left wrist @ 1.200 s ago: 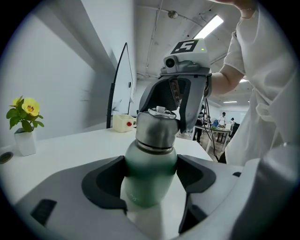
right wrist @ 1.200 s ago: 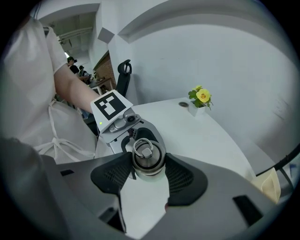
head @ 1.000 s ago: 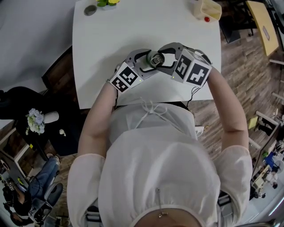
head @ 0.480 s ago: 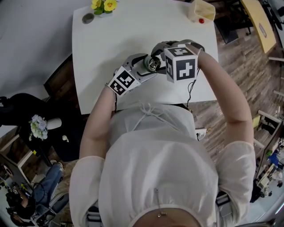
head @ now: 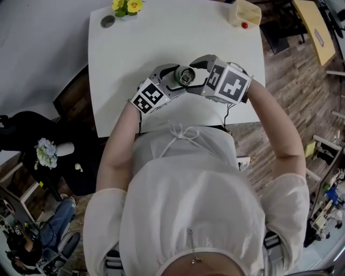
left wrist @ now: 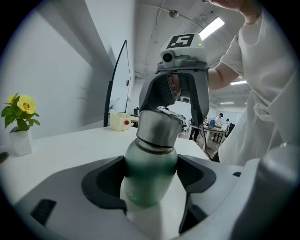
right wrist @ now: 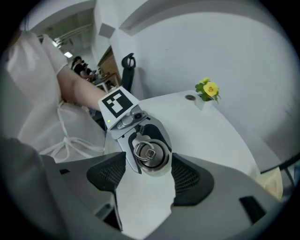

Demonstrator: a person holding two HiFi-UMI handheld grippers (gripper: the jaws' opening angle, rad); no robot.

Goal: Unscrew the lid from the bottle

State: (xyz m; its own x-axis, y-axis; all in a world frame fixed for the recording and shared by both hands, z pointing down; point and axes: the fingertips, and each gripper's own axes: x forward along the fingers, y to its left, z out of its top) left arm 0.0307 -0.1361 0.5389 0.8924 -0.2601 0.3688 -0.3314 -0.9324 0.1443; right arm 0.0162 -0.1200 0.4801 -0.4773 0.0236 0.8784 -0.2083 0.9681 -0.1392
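Note:
A green bottle (left wrist: 150, 176) with a steel lid (left wrist: 157, 125) stands on the white table (head: 140, 43). My left gripper (left wrist: 151, 187) is shut on its body, a pad pressed to each side. In the head view the bottle (head: 186, 76) sits between both grippers at the table's near edge. My right gripper (right wrist: 149, 163) reaches in from the right, its jaws on either side of the ringed lid (right wrist: 150, 153). They are opening, with a thin gap at the pads. In the head view the right gripper (head: 195, 75) is level with the lid.
A yellow flower in a small white pot (head: 126, 6) and a grey disc (head: 107, 22) sit at the table's far left corner. A cream box with a red button (head: 245, 13) is at the far right corner. The person's body is against the near edge.
The right gripper has rolled back from its twisted pose, its marker cube turning to the right, and its jaws stand wider round the lid. The left gripper still holds the bottle in place.

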